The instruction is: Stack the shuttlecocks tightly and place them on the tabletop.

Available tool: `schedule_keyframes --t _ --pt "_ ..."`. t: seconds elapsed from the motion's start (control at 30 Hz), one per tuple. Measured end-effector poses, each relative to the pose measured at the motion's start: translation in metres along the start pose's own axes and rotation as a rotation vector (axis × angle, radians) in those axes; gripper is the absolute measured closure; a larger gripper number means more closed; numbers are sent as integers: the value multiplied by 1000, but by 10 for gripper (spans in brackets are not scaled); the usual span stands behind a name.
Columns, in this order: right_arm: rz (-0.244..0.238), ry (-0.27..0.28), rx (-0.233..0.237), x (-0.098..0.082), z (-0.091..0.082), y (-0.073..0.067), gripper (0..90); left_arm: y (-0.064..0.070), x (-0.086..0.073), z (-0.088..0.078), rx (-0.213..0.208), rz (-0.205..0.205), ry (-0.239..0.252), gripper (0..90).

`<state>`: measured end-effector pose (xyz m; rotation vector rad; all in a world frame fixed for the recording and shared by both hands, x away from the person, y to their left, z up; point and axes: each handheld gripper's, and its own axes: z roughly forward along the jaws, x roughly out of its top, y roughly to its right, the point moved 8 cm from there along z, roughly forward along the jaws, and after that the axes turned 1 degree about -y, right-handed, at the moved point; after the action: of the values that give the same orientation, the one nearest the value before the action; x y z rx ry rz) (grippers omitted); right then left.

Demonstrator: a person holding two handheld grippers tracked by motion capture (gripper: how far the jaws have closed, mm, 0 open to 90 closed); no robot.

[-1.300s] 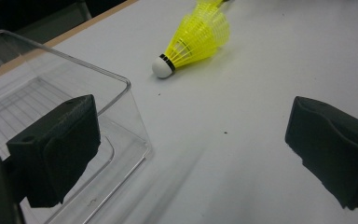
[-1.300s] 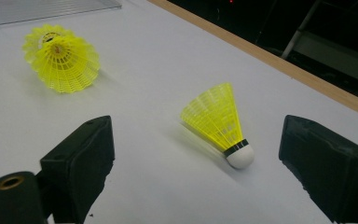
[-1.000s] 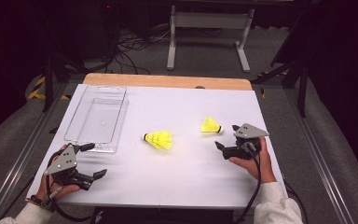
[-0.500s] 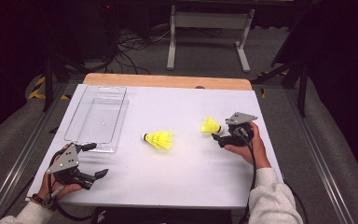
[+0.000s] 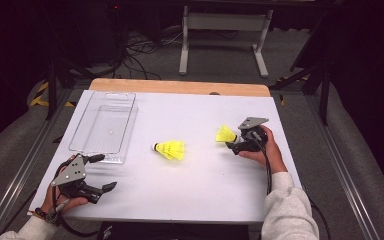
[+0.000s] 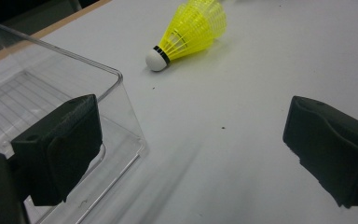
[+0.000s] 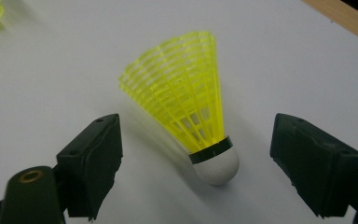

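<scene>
A white counter (image 5: 180, 120) with a wooden far edge (image 5: 180, 86) sits in a dark room. Grey carpet floor (image 5: 10, 150) runs around it, a tangle of black cables (image 5: 135, 50) lies behind, and a grey metal frame (image 5: 225, 35) stands beyond.

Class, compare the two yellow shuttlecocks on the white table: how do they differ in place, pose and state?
The right shuttlecock lies between the open jaws of the right gripper, untouched; the middle shuttlecock lies alone at the table's centre, nearer the clear tray. In the high view the right shuttlecock's cork points right, toward the gripper; the middle shuttlecock's cork points left, toward the tray. Both are yellow with white corks, lying on their sides.
</scene>
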<state>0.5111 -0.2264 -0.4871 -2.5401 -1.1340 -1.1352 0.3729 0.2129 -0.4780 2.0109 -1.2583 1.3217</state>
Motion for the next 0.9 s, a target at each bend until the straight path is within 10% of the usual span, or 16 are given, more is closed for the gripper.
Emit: schedule_keyframes --t 0.63,0.9 --pt "63 -70 122 -10 24 -1 276 4 -1 3 -24 26 -27 54" --pt "50 -55 139 -9 19 -3 644 4 -2 2 -19 24 -29 55"
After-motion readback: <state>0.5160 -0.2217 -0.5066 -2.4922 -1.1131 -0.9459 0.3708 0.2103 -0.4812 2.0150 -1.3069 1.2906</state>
